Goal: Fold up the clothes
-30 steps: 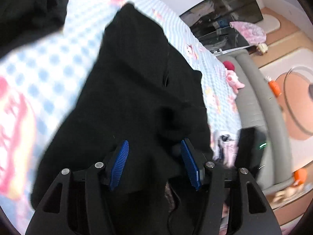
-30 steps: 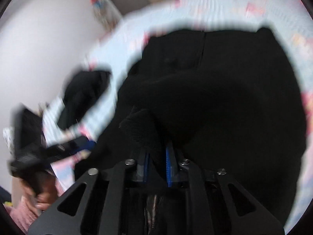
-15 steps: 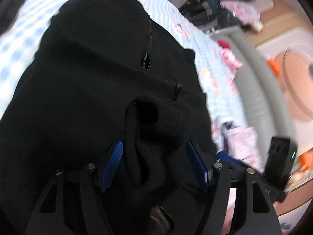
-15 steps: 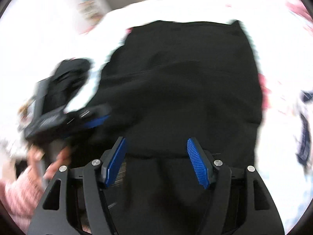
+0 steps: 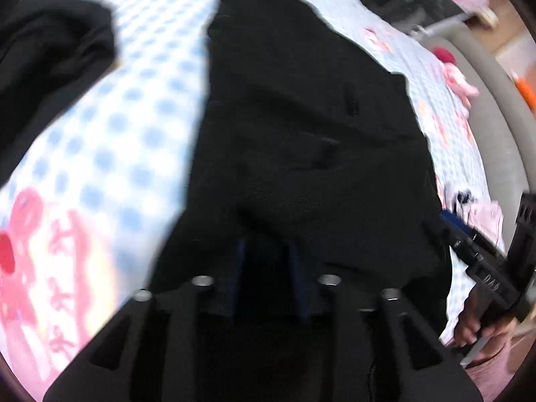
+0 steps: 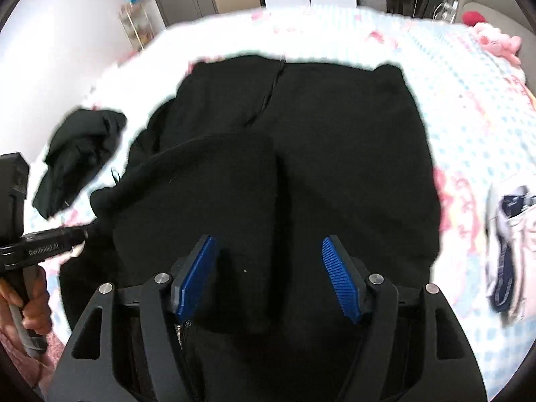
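The black jacket (image 6: 335,154) lies spread on the checked bedsheet (image 6: 469,107), zip side up, reaching from right under both tools away toward the far edge of the bed. The right gripper (image 6: 268,278) hangs over the near hem with its jaws standing wide apart; a sleeve (image 6: 214,181) folded across the body lies below and ahead of them, but the blue pads (image 6: 196,278) press on nothing, so this tool holds nothing. The left gripper (image 5: 268,278) sits low in the cloth at the jacket's near left side; its jaws have just been closing and now stand narrow with dark fabric bunched between and ahead of them. The view is blurred and dark, so whether the pads truly pinch that fold cannot be told. A second dark garment (image 6: 80,154) lies well apart beyond the left jaw's outer side, and a pale striped piece of clothing (image 6: 509,234) lies off past the right jaw. The step in hand looks like gathering the left side for the next fold. To do it well, the left jaws should bite the edge layers only, not the sheet beneath. The right tool should take a matching hold on the hem so both sides lift evenly. The sleeve should stay flat inside the fold.
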A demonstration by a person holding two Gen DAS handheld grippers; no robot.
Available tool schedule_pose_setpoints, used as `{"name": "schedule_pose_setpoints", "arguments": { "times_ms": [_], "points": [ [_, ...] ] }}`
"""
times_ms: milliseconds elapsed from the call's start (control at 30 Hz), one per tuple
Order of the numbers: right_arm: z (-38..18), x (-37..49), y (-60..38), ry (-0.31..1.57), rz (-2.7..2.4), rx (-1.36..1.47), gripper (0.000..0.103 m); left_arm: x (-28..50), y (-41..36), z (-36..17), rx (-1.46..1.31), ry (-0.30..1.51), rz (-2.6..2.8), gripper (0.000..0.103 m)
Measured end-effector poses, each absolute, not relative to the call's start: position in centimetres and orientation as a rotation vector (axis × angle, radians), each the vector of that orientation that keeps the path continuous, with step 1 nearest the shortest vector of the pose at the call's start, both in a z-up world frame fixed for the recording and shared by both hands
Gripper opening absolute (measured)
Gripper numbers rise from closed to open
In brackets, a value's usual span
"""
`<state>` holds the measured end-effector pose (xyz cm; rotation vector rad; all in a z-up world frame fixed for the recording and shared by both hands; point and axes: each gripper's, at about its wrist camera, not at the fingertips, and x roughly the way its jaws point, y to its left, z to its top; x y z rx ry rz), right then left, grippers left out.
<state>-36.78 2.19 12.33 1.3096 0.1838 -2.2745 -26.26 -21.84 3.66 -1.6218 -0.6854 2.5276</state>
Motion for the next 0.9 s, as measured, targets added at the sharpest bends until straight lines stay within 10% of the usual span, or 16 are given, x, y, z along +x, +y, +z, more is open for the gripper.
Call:
{"name": "schedule_pose_setpoints", "arguments": {
  "times_ms": [100, 333, 500, 733, 900],
  "points": [
    [13.4, -36.4, 1.8, 0.218, -2.316, 1.205, 0.066, -23.7, -22.0, 8.9, -1.290, -0.491, 2.819, 0.068],
    [10.5, -39.5, -2.8, 0.389, -2.262, 1.194, 0.054, -29.2, -18.2, 4.3, -1.448, -0.170, 2.609, 0.054],
    [9.1, -43.8, 0.8, 0.242, -2.376, 1.342, 0.050, -29.5, -24.0, 6.0, -1.407, -0.666, 2.583, 0.052],
    [11.0, -43.0, 3.4, 0.166, -2.384, 1.259, 0.052, -25.6, -22.4, 4.5, -1.514, -0.575, 2.477, 0.050],
    [7.6, -43.1, 1.5, 0.338, -2.336, 1.346, 0.054, -25.0, -22.2, 3.6, -1.623, -0.533, 2.510, 0.030]
  ]
}}
